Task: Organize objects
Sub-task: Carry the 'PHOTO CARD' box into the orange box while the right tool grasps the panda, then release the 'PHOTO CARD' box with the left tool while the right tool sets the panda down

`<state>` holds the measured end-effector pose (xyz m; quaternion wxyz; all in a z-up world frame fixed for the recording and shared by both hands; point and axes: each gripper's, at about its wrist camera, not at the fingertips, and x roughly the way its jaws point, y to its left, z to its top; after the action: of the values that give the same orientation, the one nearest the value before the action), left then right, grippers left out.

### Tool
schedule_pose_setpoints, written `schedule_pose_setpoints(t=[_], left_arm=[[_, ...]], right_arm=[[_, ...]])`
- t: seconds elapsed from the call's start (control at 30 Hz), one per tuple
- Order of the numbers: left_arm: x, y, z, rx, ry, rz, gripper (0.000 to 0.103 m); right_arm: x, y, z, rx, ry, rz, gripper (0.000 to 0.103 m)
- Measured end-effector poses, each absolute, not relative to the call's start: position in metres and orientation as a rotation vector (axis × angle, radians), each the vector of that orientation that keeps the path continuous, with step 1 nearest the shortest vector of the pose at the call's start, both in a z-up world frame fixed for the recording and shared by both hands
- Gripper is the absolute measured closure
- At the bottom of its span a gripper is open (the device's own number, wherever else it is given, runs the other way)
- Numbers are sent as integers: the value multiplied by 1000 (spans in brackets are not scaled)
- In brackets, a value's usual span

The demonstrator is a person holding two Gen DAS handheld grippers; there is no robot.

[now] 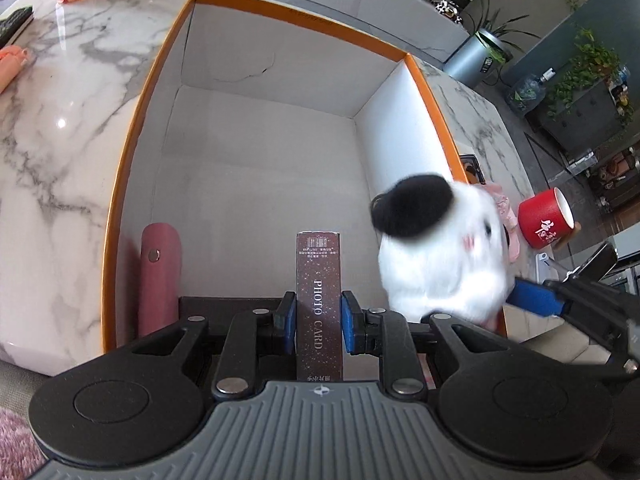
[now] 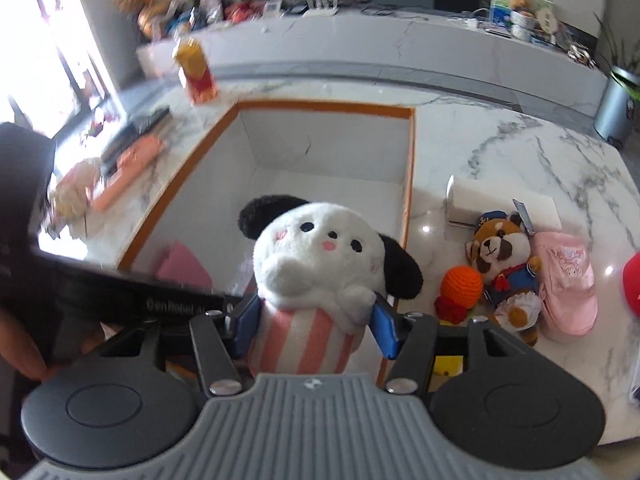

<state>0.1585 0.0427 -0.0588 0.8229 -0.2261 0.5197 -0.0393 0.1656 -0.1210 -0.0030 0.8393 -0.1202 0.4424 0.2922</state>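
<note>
Both grippers are carrying things to the orange-rimmed box [image 1: 280,152]. The left gripper [image 1: 319,316] is clenched on the photo card box [image 1: 319,280] at lower centre; the right gripper [image 2: 316,320] grasps the plush dog [image 2: 320,256]. Next, I think each must lower and release inside. The dog is blurred in the left view, and the box's near wall is hidden.

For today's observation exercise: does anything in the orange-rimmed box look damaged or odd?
Yes. The far inner wall of the box has a jagged crack running across its white lining, also visible in the right wrist view. Otherwise nothing is spilled; the pink case simply rests against the left wall.
</note>
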Motion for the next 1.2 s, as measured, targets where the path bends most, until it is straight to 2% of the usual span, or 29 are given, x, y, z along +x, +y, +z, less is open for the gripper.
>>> schedule_pose_setpoints(t=[0.23,0.43,0.67,0.73,0.87,0.97,1.07,1.2], left_arm=[[155,48,-61,-498,1100,-69,77],[152,49,-62,-475,1080,-44,76],[153,38,-63,-415,1087,-47,76],[154,37,-64,-410,1093,-56,76],[154,36,-68,-411,1106,-66,75],[154,41,-68,-430,1104,-72,75],[151,48,-60,-436,1084,-73,69],[151,54,-57,-469,1081,-125,69]], right_arm=[[165,-106,-16,-406,1013,646,43],[175,-108,-13,-340,1131,675,43],[180,-110,-1,-376,1075,685,45],[182,-104,0,-439,1013,706,54],[188,-93,-6,-572,938,764,55],[197,-86,-13,-626,939,823,57],[211,-82,-21,-619,975,859,58],[225,-81,-30,-580,1021,885,62]])
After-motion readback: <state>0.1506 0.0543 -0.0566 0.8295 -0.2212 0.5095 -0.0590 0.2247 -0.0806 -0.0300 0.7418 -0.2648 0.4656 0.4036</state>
